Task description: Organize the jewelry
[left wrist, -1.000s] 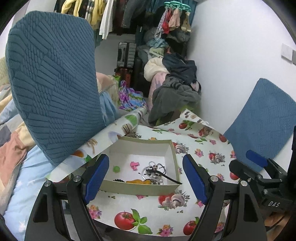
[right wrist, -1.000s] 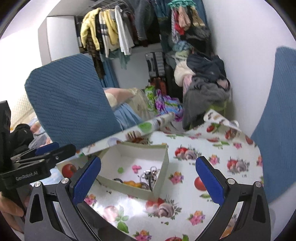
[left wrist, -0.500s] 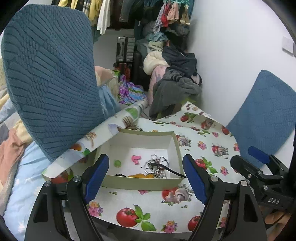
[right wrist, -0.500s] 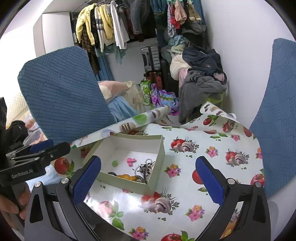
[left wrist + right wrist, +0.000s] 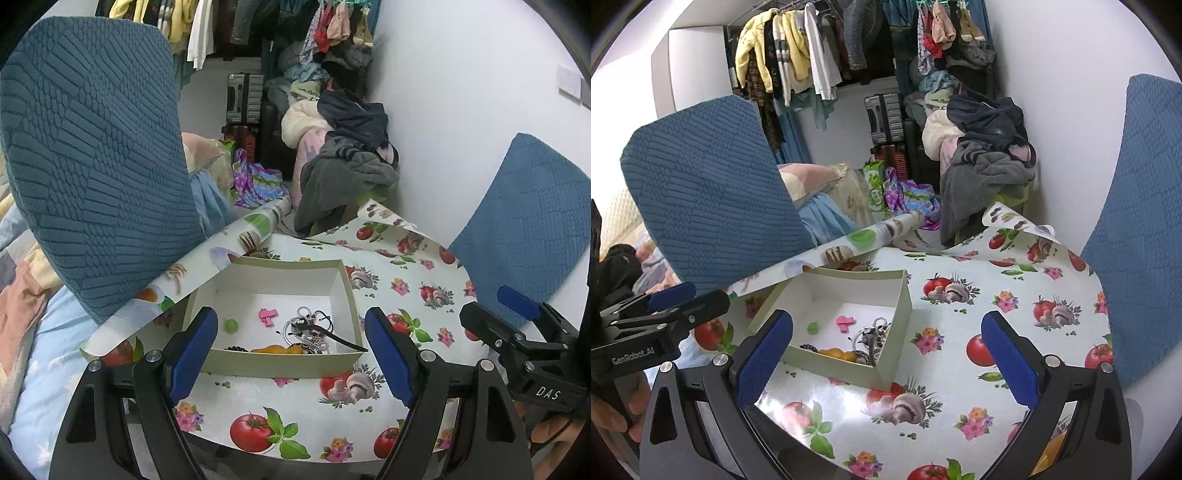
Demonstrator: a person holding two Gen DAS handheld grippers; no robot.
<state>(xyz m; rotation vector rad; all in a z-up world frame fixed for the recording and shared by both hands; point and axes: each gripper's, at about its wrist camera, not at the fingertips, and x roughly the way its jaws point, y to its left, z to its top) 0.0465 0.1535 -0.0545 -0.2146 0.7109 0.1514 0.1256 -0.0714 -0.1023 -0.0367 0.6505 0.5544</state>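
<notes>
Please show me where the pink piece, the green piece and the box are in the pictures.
pink piece (image 5: 267, 316): left wrist view, on its middle.
green piece (image 5: 230, 325): left wrist view, on its middle.
box (image 5: 280, 364): left wrist view, on its near outer wall.

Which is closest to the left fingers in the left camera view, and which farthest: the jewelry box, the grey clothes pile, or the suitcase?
1. The jewelry box, on the table right in front of the left fingers.
2. The grey clothes pile, beyond the table by the wall.
3. The suitcase, farthest, at the back.
</notes>
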